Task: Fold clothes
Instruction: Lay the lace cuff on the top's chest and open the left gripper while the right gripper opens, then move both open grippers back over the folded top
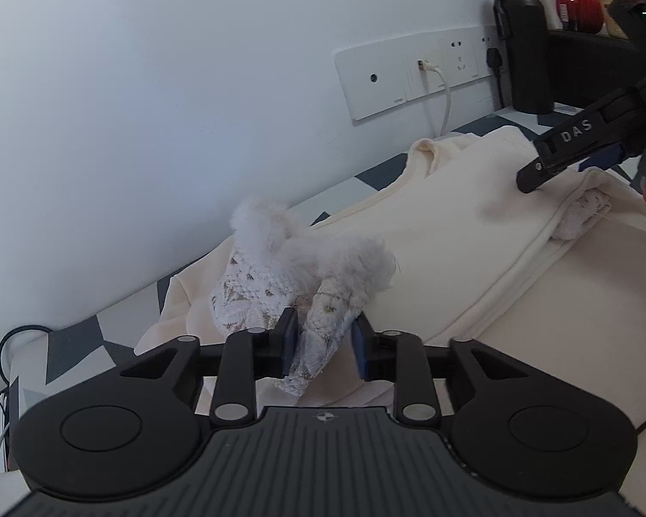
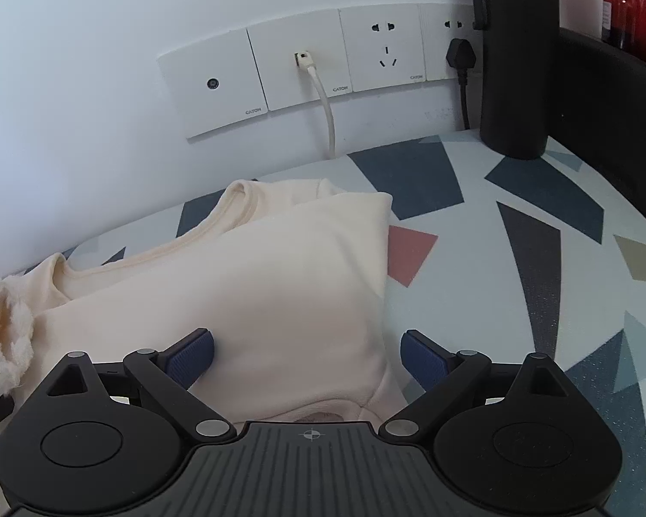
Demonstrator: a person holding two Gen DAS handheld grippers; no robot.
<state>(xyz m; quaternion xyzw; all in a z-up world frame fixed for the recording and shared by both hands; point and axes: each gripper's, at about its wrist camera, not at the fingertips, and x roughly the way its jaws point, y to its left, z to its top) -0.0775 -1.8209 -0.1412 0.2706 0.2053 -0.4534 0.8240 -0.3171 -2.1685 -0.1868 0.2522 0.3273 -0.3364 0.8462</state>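
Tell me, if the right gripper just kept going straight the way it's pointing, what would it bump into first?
Most likely the cream sweater: the right gripper is open just above its folded cloth, pointing across it. Beyond lies the patterned table, then the wall sockets. Depth is hard to judge here.

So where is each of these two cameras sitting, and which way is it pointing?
Left wrist: on the left hand-held gripper, facing the wall; its fingers straddle a lacy cuff; the right hand-held gripper shows.
Right wrist: on the right hand-held gripper, open over the cream garment, facing the sockets.
Both show the garment, sockets, black bottle and patterned table.
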